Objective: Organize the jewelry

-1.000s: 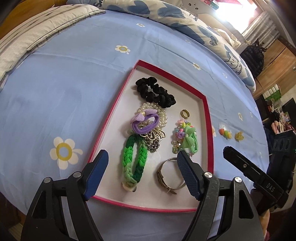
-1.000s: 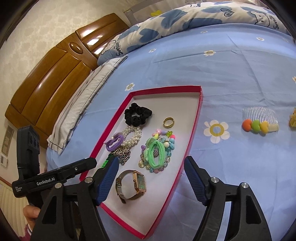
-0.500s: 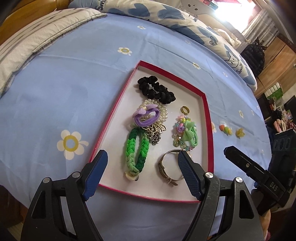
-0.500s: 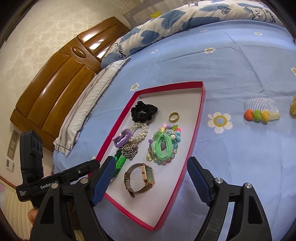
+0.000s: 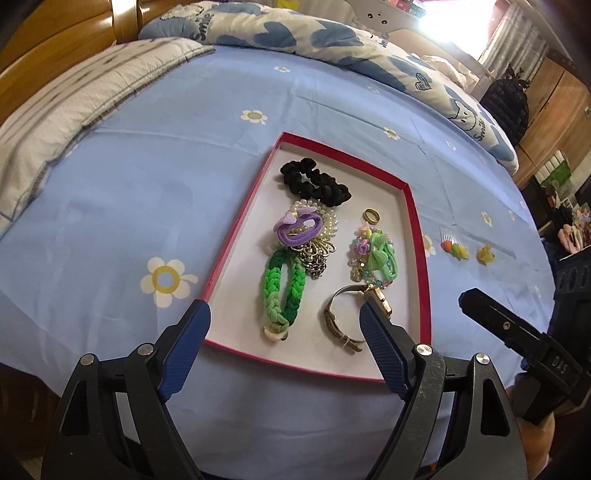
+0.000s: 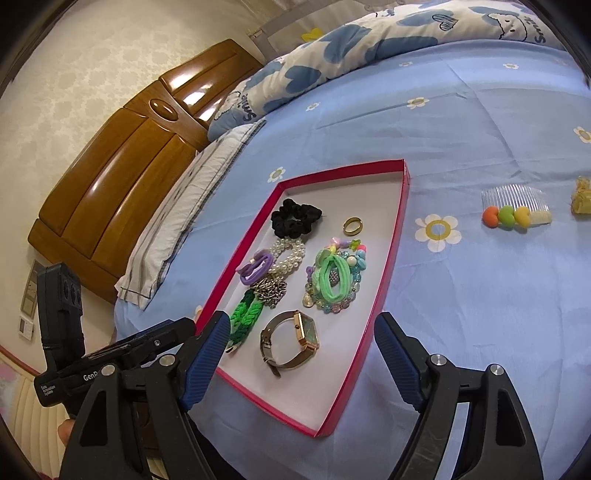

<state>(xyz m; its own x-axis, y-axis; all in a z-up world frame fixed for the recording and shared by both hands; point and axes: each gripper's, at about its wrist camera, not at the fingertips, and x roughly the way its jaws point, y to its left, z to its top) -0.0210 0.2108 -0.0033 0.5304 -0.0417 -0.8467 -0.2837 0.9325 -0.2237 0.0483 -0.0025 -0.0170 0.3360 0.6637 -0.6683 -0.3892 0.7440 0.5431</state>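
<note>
A red-rimmed tray (image 5: 417, 236) (image 6: 400, 206) lies on the blue bedsheet. In it are a black scrunchie (image 5: 314, 182) (image 6: 295, 218), a pearl bracelet with a purple tie (image 5: 301, 225), a green braided band (image 5: 282, 286) (image 6: 245, 317), a gold ring (image 5: 372, 216) (image 6: 352, 225), a beaded bracelet with a green tie (image 5: 375, 254) (image 6: 334, 278) and a gold watch (image 5: 349, 317) (image 6: 291, 341). A comb with coloured hearts (image 5: 454, 247) (image 6: 515, 210) and a yellow clip (image 5: 487, 254) (image 6: 581, 195) lie on the sheet right of the tray. My left gripper (image 5: 284, 343) and right gripper (image 6: 301, 358) are open and empty, above the tray's near edge.
A folded grey-striped blanket (image 5: 66, 103) lies left of the tray. A blue heart-print quilt (image 5: 314, 33) runs along the far side. A wooden headboard (image 6: 122, 177) stands at the left. The bed's near edge falls away below the grippers.
Both grippers have drawn back and up from the tray, which looks smaller and farther. Both stay open. Nothing in the tray has moved.
</note>
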